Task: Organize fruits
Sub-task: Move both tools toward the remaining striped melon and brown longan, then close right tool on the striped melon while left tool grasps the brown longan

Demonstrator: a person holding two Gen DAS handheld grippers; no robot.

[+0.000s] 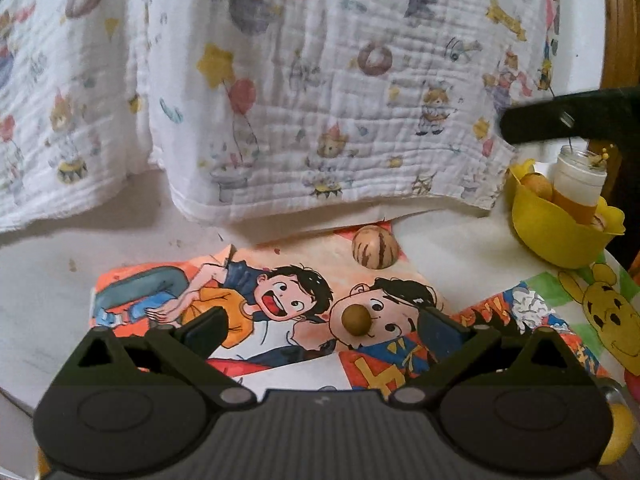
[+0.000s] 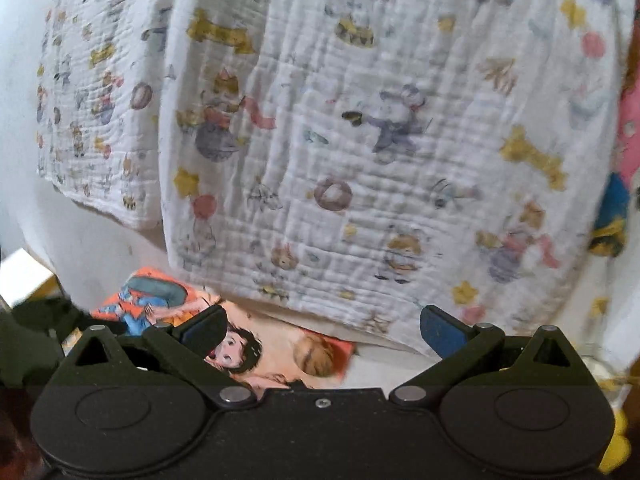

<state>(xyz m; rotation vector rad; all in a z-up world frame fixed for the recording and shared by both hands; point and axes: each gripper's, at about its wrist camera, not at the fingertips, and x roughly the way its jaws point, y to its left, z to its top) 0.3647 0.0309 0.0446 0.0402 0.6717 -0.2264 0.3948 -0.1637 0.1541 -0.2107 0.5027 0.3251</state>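
A small round brown fruit (image 1: 356, 319) lies on a cartoon picture (image 1: 280, 280) just ahead of my left gripper (image 1: 324, 330), whose fingers stand open with nothing between them. Farther back sits a tan striped fruit (image 1: 375, 247) near the cloth's hem; in the right wrist view it shows blurred as a tan fruit (image 2: 316, 354). A yellow bowl (image 1: 552, 236) at the right holds yellowish fruits (image 1: 538, 186) and a white jar (image 1: 580, 180). My right gripper (image 2: 324, 332) is open and empty, raised above the table; part of it shows as a black arm (image 1: 568, 120) above the bowl.
A white printed cloth (image 1: 300, 100) hangs down across the back and covers what is behind it. Another drawing with a yellow bear (image 1: 608, 320) lies at the right. A yellow object (image 1: 618, 436) sits at the lower right edge. A wooden piece (image 1: 620, 20) stands at the top right.
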